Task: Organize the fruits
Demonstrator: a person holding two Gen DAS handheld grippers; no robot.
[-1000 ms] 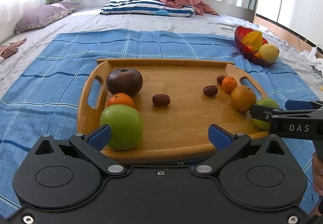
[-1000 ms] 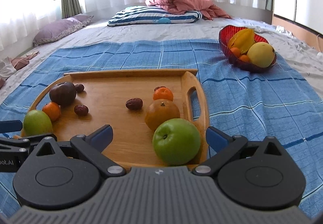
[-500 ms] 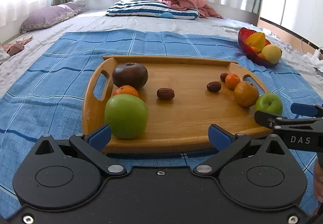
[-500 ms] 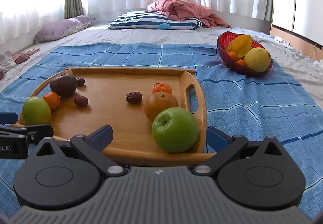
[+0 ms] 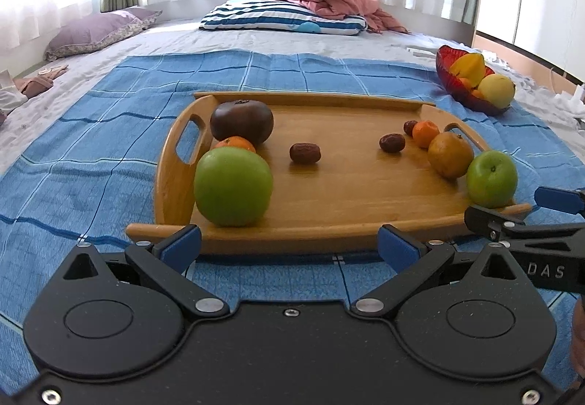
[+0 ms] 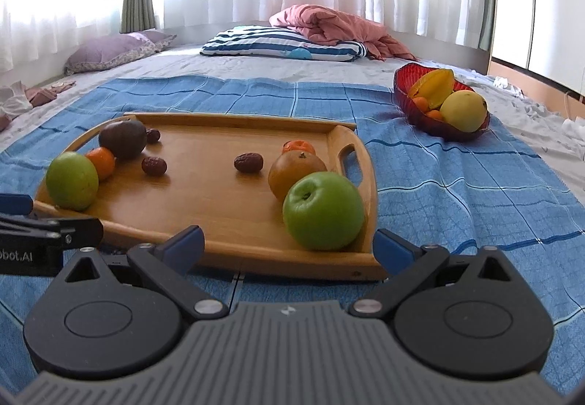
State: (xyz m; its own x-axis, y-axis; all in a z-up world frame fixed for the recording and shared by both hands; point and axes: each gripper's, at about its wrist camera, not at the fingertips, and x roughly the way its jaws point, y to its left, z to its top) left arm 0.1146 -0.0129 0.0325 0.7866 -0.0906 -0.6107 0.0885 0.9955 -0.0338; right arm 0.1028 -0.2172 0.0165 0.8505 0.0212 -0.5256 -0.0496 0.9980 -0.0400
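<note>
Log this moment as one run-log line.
left tool: open, empty | right tool: open, empty | tray: two green apples, oranges, dates | red bowl: fruit

Our left gripper has a smooth matte black body with two round discs, silver screws and blue fingertip pads. Our right gripper has the same black linkages and blue pads, but a ribbed grey housing; white lettering marks its side.

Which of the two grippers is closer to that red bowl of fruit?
Right. The right gripper sits at the tray's right end, the side where the red bowl lies. The left gripper is at the tray's left end, farther away.
</note>
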